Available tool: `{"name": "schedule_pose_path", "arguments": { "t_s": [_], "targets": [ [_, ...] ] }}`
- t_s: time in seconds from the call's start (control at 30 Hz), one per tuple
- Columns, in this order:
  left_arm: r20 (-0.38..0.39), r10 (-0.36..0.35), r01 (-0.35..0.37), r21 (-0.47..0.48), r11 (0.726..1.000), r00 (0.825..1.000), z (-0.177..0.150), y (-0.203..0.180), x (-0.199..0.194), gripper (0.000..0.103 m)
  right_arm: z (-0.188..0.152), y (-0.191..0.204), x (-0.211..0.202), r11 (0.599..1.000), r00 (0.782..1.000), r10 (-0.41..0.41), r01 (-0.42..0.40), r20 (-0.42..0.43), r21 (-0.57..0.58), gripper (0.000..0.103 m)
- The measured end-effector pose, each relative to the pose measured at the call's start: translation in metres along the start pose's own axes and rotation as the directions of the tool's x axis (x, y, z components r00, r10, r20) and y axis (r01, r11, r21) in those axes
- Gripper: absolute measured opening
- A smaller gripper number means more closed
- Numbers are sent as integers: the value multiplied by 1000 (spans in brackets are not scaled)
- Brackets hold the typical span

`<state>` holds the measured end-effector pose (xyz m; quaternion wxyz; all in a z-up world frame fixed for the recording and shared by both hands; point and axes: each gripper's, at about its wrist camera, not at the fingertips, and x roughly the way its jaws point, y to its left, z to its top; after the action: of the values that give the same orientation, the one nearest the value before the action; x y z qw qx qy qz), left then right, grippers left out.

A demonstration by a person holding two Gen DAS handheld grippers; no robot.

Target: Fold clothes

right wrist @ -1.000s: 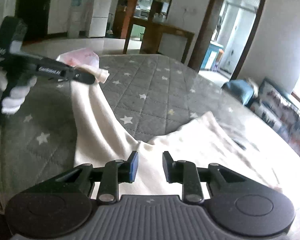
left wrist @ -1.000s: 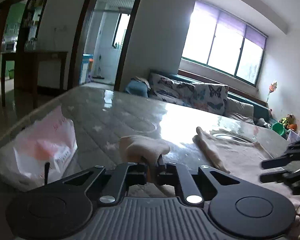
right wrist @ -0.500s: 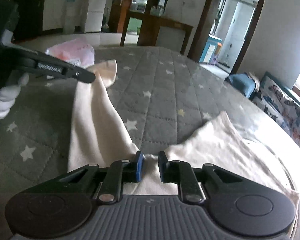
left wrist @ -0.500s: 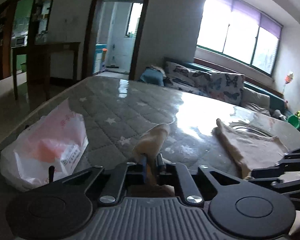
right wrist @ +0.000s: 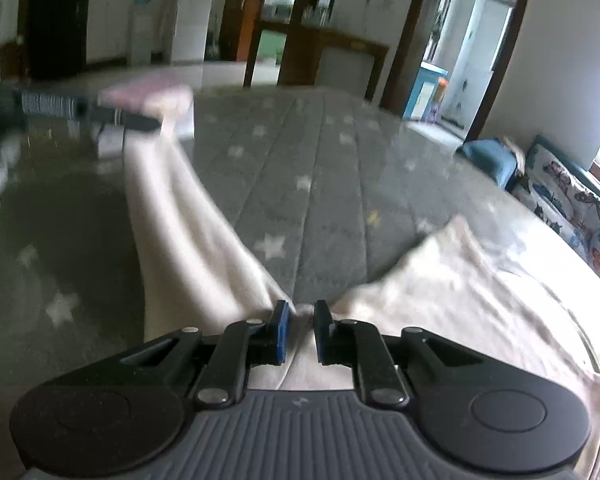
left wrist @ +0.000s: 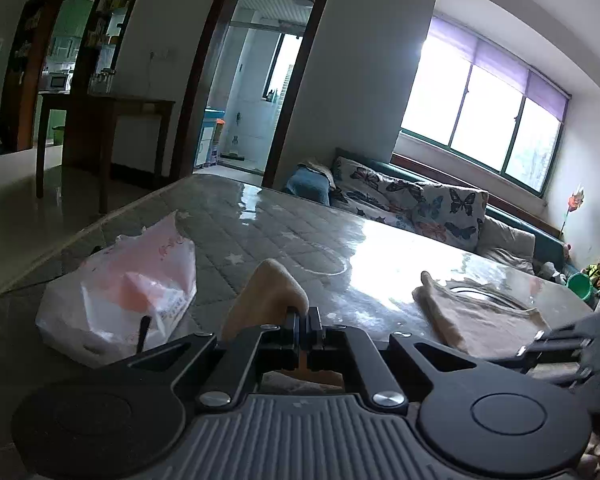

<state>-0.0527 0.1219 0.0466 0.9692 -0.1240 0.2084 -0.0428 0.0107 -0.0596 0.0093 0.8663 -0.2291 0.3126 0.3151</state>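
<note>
Left wrist view. The left gripper [left wrist: 305, 320] is shown with its jaws pressed together on a raised fold of the cream knitted garment [left wrist: 266, 300], which stands up in a peak just beyond the jaws. The rest of the garment is seen spread flat to the right on the grey star-patterned quilted surface [left wrist: 260, 236]. A white and pink plastic bag [left wrist: 120, 300] lies on the surface to the left of the gripper. The right gripper [left wrist: 556, 350] is seen blurred at the right edge, low over the garment. A butterfly-print sofa [left wrist: 420, 204] stands beyond the surface, under a window.

Right wrist view. The right gripper [right wrist: 300, 320] is shown with its 2 jaws a little apart, having just been closing; garment cloth [right wrist: 440, 280] lies bunched in the gap, but whether the blue pads press on it cannot be told. From there 1 strip of the garment runs up and left to the blurred left gripper [right wrist: 156, 124], where it is held lifted.
</note>
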Motion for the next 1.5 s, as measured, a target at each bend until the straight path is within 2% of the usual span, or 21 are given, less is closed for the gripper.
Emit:
{"name": "schedule_pose_path", "arguments": {
  "t_s": [0.13, 0.23, 0.3, 0.37, 0.4, 0.43, 0.47, 0.5, 0.53, 0.63, 0.7, 0.8, 0.97, 1.07, 1.17, 1.23, 1.27, 1.33, 1.37, 1.43, 1.5],
  "targets": [
    [42, -42, 40, 58, 998, 998, 16, -25, -9, 3, -1, -14, -15, 997, 999, 31, -34, 42, 71, 12],
    [67, -108, 101, 103, 990, 992, 30, -55, -17, 3, -12, -37, -42, 985, 997, 12, -25, 76, 171, 12],
    [79, -177, 166, 128, 978, 981, 37, -81, -22, 3, -23, -52, -57, 971, 996, 3, -23, 85, 238, 12],
    [83, -271, 257, 143, 956, 959, 40, -112, -26, 4, -37, -68, -69, 951, 997, -9, -17, 83, 310, 13],
    [72, -345, 332, 148, 932, 936, 39, -127, -28, 6, -45, -75, -75, 938, 997, -15, -14, 81, 346, 13],
    [54, -425, 413, 158, 897, 903, 37, -141, -29, 14, -53, -83, -81, 924, 997, -19, -13, 80, 381, 13],
    [32, -481, 469, 172, 866, 876, 33, -154, -29, 30, -62, -90, -84, 909, 997, -22, -11, 75, 416, 14],
    [11, -500, 489, 195, 851, 866, 29, -164, -27, 37, -72, -96, -87, 893, 997, -25, -8, 67, 449, 14],
    [-11, -508, 497, 219, 839, 861, 23, -173, -25, 42, -82, -101, -89, 877, 998, -24, -6, 57, 481, 14],
    [-73, -514, 514, 254, 819, 855, 12, -179, -18, 42, -104, -108, -95, 850, 999, -32, 17, 20, 526, 14],
    [-97, -472, 480, 274, 833, 876, 6, -164, -15, 42, -117, -110, -99, 844, 999, -43, 36, 1, 535, 14],
    [-147, -372, 400, 336, 853, 917, -7, -139, -14, 42, -129, -114, -108, 845, 999, -51, 47, -7, 532, 14],
    [-237, -286, 362, 406, 839, 928, -34, -123, -10, 43, -137, -118, -121, 861, 996, -83, 87, -31, 501, 15],
    [-239, -288, 370, 465, 805, 927, -44, -138, -4, 43, -141, -123, -125, 855, 994, -99, 104, -36, 508, 15],
    [-242, -335, 412, 487, 770, 911, -42, -155, 12, 43, -141, -128, -133, 846, 992, -123, 123, -34, 519, 16],
    [-254, -345, 428, 495, 756, 903, -37, -161, 30, 43, -141, -132, -140, 839, 989, -148, 140, -27, 526, 17],
    [-263, -351, 438, 504, 745, 899, -35, -163, 39, 42, -142, -133, -144, 834, 987, -158, 144, -20, 533, 20],
    [-280, -362, 458, 535, 710, 889, -30, -167, 55, 42, -143, -136, -152, 823, 984, -179, 152, -5, 548, 22],
    [-293, -376, 477, 552, 684, 879, -29, -169, 62, 42, -144, -137, -157, 816, 983, -183, 152, 1, 557, 22],
    [-342, -411, 534, 568, 626, 845, -25, -169, 75, 42, -146, -137, -159, 814, 984, -178, 145, 4, 563, 22],
    [-396, -431, 585, 555, 591, 811, -21, -167, 87, 42, -146, -135, -159, 815, 986, -168, 134, 8, 564, 22]
  ]
}}
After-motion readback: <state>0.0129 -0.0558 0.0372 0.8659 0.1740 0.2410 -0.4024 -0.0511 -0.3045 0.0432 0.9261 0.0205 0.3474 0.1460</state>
